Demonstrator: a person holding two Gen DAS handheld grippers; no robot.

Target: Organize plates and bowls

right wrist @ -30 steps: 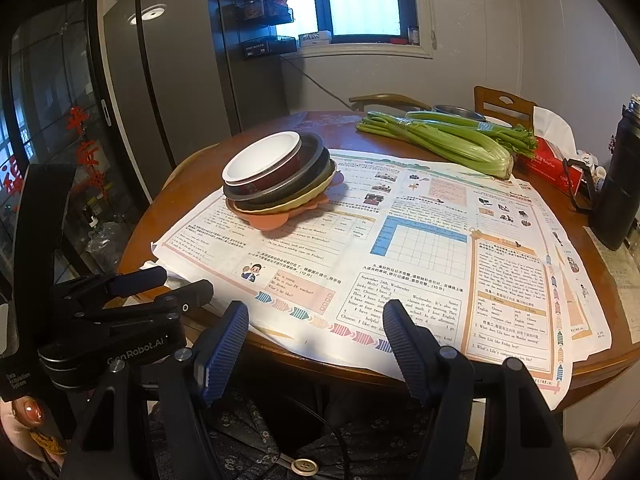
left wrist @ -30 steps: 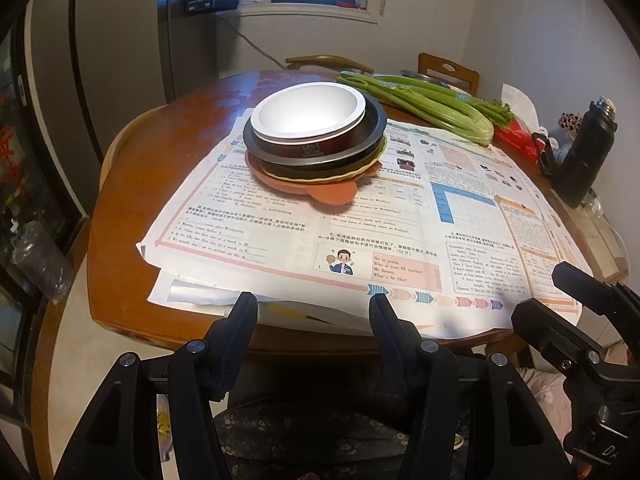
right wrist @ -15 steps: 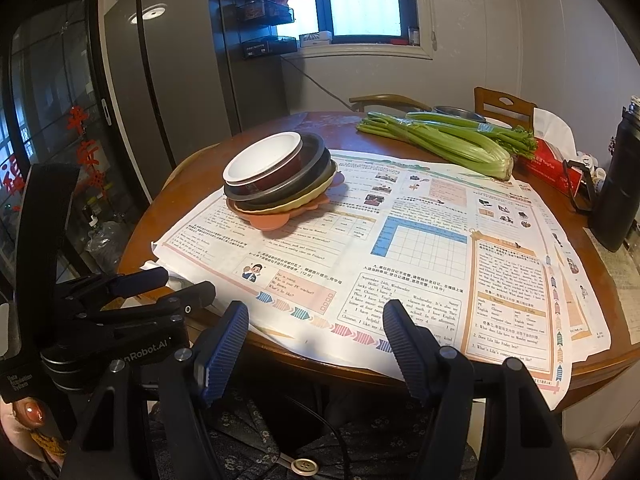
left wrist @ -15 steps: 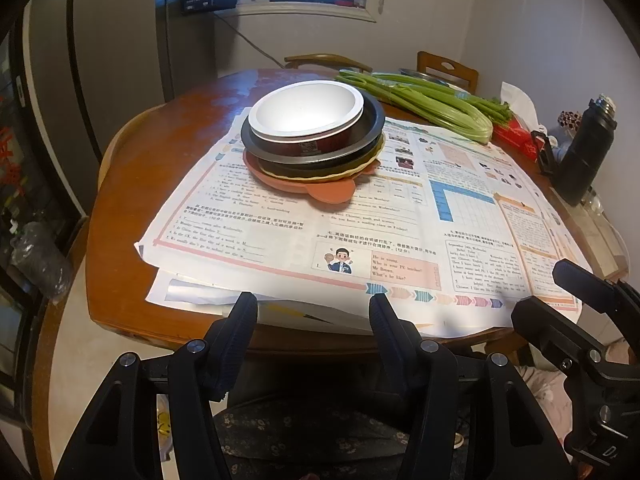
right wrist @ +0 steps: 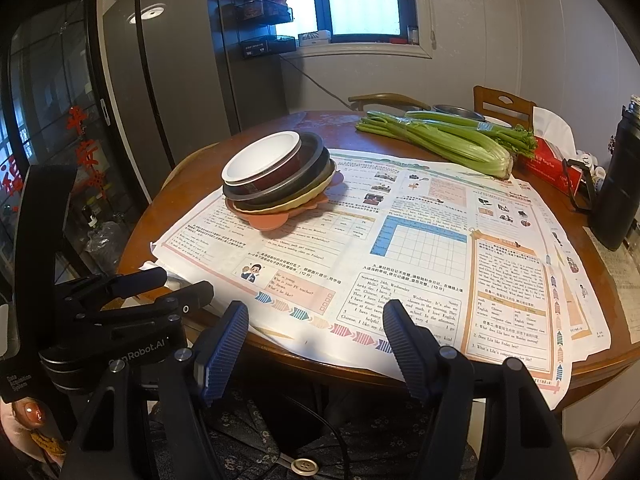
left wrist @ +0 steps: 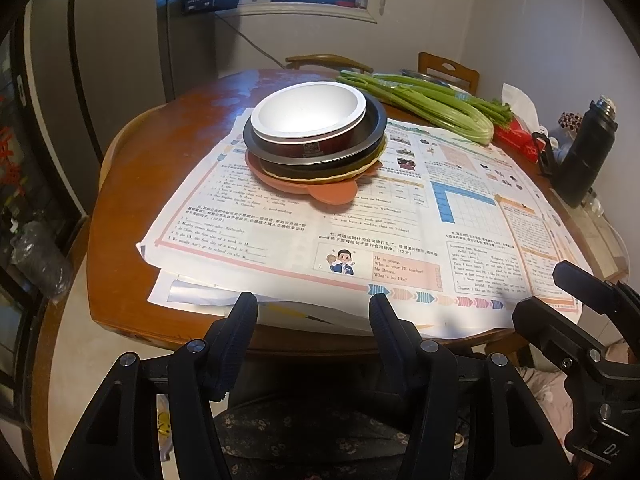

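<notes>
- One stack of dishes (left wrist: 314, 140) was seen on the printed paper sheets (left wrist: 360, 232), toward the far left part of the round worktop (left wrist: 132, 200): a white-lined bowl (left wrist: 308, 114) on top, a dark pan (left wrist: 360, 142) beneath it, a yellow plate (left wrist: 360, 168) under that, and an orange plate with a tab (left wrist: 334, 194) at the bottom.
- The left tool (left wrist: 312, 314) was held off the near edge, its jaws spread wide with nothing between them; the right tool (right wrist: 316, 322) was held likewise, wide and empty.
- The nested pile would fit either dishes already gathered or dishes waiting to be sorted; which could not be settled.
- A slip was judged possible: the pile rested on loose paper, so a push at the rim could drag the sheets and shift the whole stack.
- The top bowl sat off-centre in the pan and was judged liable to tip if gripped on one side only.
- Celery (right wrist: 448, 142) and a dark flask (right wrist: 620, 184) lay along the far and right edges, and a wide sweep could knock them.
</notes>
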